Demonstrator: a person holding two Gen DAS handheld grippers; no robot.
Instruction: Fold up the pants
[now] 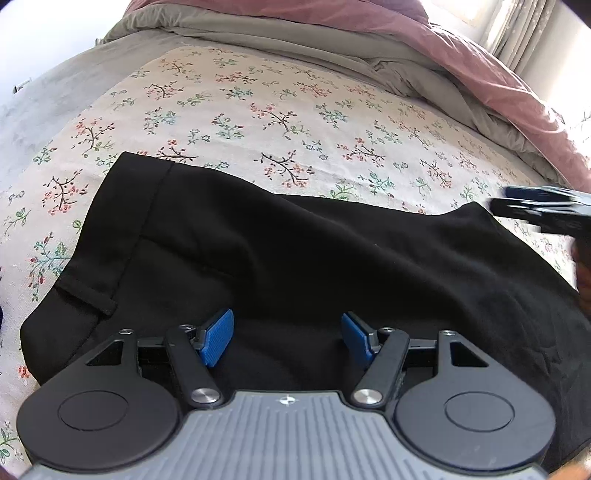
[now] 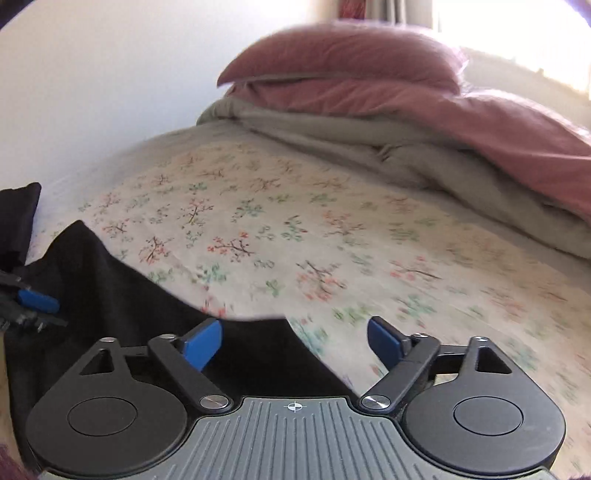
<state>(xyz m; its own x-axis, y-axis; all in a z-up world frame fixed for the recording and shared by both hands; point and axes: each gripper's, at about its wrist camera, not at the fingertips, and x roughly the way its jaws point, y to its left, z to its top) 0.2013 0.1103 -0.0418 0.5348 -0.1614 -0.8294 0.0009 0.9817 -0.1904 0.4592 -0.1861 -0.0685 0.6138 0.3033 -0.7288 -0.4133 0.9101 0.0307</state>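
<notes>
Black pants (image 1: pixel 258 240) lie folded on the floral bedsheet (image 1: pixel 258 110), with the waistband and a belt loop (image 1: pixel 85 291) at the left. My left gripper (image 1: pixel 287 338) hovers open over the near part of the pants, and nothing sits between its blue pads (image 1: pixel 218 336). The right gripper (image 1: pixel 543 212) shows blurred at the pants' right end. In the right wrist view my right gripper (image 2: pixel 294 341) stands open above the edge of the pants (image 2: pixel 110 295), its right pad over bare sheet. The left gripper (image 2: pixel 33 301) shows at the far left.
A crumpled grey blanket (image 1: pixel 332 44) and a pink duvet (image 2: pixel 498 125) are heaped at the far side of the bed. A pink pillow (image 2: pixel 340 51) lies on top. Behind stand a white wall (image 2: pixel 110 74) and a bright window (image 2: pixel 517 26).
</notes>
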